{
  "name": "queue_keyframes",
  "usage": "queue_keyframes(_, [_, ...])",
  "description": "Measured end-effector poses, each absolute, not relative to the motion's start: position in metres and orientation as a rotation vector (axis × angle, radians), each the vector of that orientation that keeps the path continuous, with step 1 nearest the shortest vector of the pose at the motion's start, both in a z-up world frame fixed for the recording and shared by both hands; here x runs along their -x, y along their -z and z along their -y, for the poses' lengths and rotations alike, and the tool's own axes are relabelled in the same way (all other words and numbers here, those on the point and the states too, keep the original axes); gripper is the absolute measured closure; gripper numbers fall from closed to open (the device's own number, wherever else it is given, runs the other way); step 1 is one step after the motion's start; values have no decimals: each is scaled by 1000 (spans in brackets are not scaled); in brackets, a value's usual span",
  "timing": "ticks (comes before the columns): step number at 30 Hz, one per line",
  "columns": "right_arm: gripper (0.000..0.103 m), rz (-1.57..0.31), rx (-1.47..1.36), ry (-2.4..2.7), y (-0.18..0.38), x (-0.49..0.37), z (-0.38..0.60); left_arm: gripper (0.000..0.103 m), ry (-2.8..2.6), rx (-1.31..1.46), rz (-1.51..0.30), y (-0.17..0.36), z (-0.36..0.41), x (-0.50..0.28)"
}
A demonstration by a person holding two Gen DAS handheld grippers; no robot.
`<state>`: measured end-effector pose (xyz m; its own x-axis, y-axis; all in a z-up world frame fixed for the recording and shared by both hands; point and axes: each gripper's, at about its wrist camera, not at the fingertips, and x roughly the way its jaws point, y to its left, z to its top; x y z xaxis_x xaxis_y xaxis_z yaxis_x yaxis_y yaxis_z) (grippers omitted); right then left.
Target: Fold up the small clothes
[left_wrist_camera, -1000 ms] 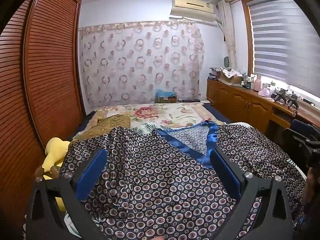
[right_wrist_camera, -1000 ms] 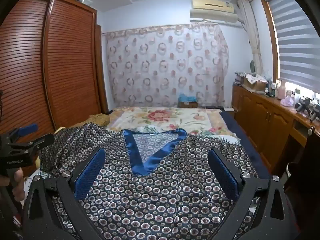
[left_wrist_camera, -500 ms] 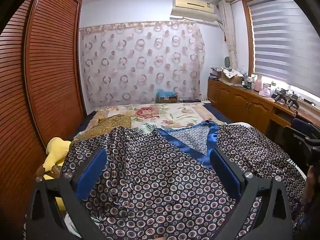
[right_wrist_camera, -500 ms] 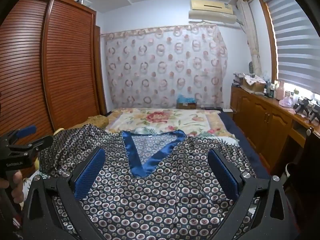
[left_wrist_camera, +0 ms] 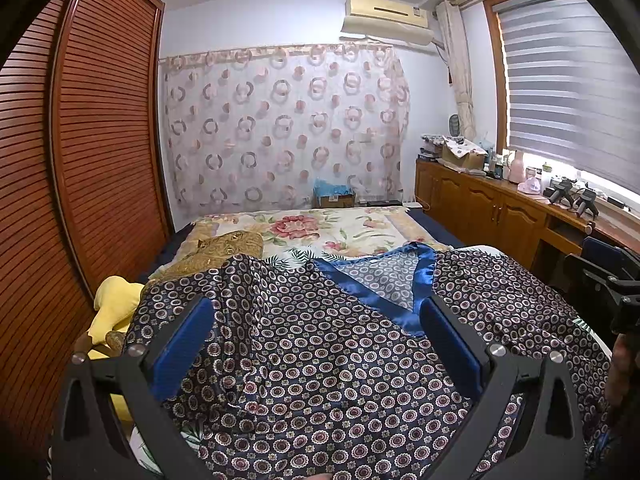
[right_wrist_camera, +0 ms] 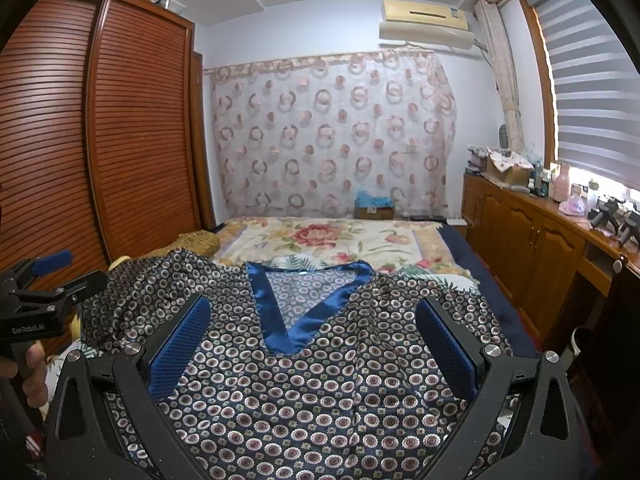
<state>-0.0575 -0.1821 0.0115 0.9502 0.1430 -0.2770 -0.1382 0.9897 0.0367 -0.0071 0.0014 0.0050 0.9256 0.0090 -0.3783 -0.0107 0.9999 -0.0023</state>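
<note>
Spread face-up across the near end of the bed [left_wrist_camera: 360,236]: a dark patterned top [left_wrist_camera: 320,360] with a blue satin V-neck [left_wrist_camera: 400,300], collar toward the far end of the bed, hem toward the person, probably laid flat that way so both sides can be reached for a first fold. Left sleeve bunched and humped near the bed's left edge, beside a yellow plush toy [left_wrist_camera: 114,304]; right sleeve smoother, draping toward the bed's right edge. Above the top, just left of the V-neck: left gripper [left_wrist_camera: 316,344], tongs wide apart, holding nothing. Above the top, straddling the V-neck: right gripper [right_wrist_camera: 312,340], tongs likewise wide apart and empty. Both seemingly poised at the hem side of the garment, apparently to size up a grasp before any fold. No crease made yet by the look of it. Likely trouble: slippery satin-like cloth sliding off the pads, and the crumpled left sleeve needing smoothing first.
</note>
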Motion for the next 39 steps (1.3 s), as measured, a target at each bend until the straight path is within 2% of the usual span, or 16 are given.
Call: queue_keyframes(39, [0, -277, -20, -140, -12, 58, 178, 0, -8, 1, -374, -16, 2, 15])
